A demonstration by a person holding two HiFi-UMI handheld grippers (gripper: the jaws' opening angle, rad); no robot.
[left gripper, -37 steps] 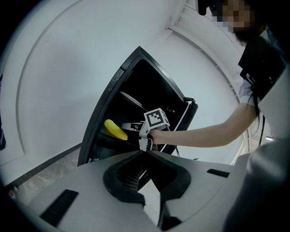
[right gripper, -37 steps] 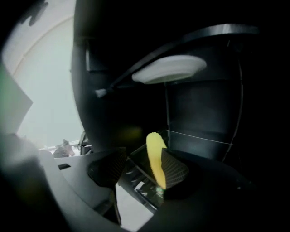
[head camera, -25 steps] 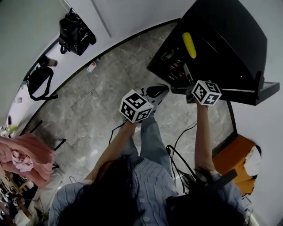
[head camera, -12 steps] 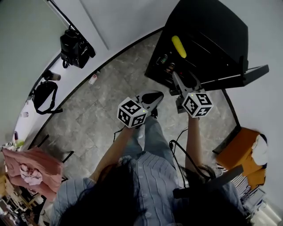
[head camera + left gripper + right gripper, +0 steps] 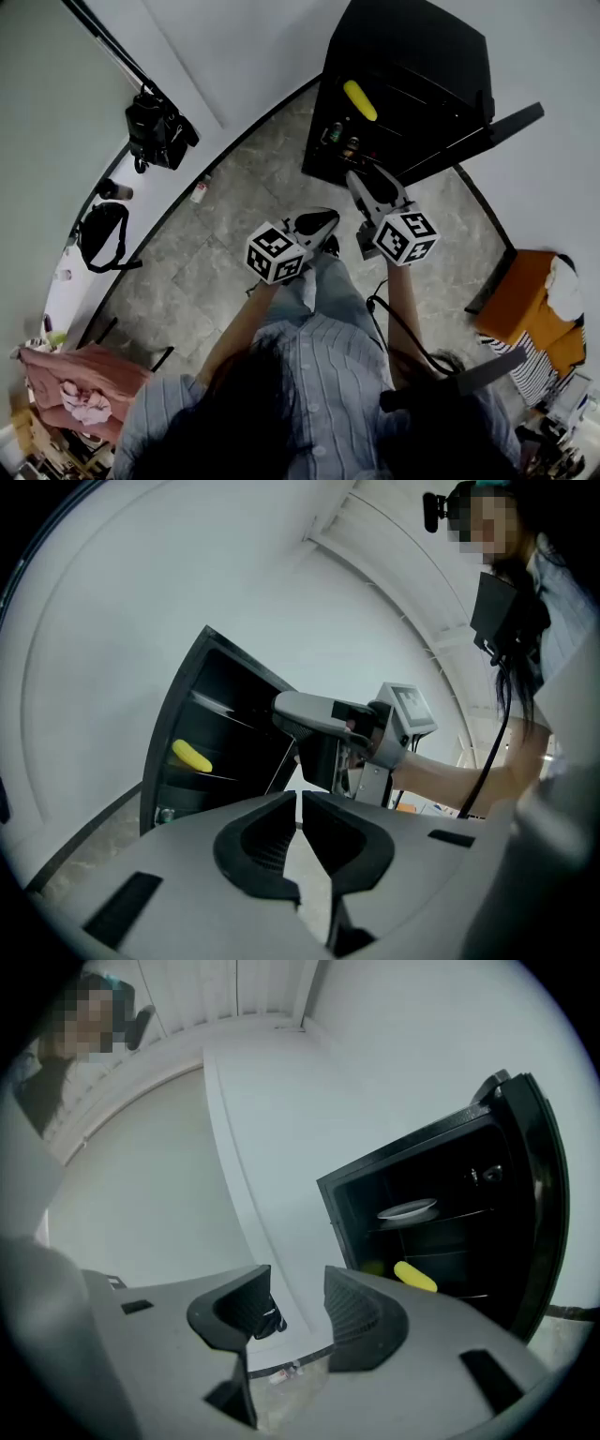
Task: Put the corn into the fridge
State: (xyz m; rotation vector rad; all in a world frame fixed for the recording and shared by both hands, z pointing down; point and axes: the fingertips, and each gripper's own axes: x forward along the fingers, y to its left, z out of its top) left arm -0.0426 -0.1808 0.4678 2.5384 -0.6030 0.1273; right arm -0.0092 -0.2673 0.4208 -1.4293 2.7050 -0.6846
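- Both grippers have pulled back from the fridge (image 5: 412,56) since a second ago. The right gripper (image 5: 361,180), which then reached the front edge of the shelves, now hangs clear of them over the grey stone floor (image 5: 234,234).
- Its jaws have just been closing, but they stand well apart and there is nothing between them. Only the white wall and the floor show through the gap.
- The left gripper (image 5: 328,218) sits just beside it, a little lower in the head view and also short of the fridge. Its jaws are drawn together to a thin slit and grip nothing.
- The corn (image 5: 360,99) has not shifted. It lies loose on a shelf inside the black fridge, well apart from both grippers and touched by neither.
- From the right gripper view, a white plate (image 5: 408,1209) sits on the shelf above the corn.
- The fridge door (image 5: 506,127) is swung wide open, out to the right in the head view.
- A couple of small cans (image 5: 339,138) stand low at the front of the fridge. Their exact compartment is too dark to tell.
- Two black bags (image 5: 159,112) rest along the foot of the wall to the left, with a small bottle (image 5: 198,190) on the floor near them.
- A heap of pink cloth (image 5: 75,394) lies at the lower left.
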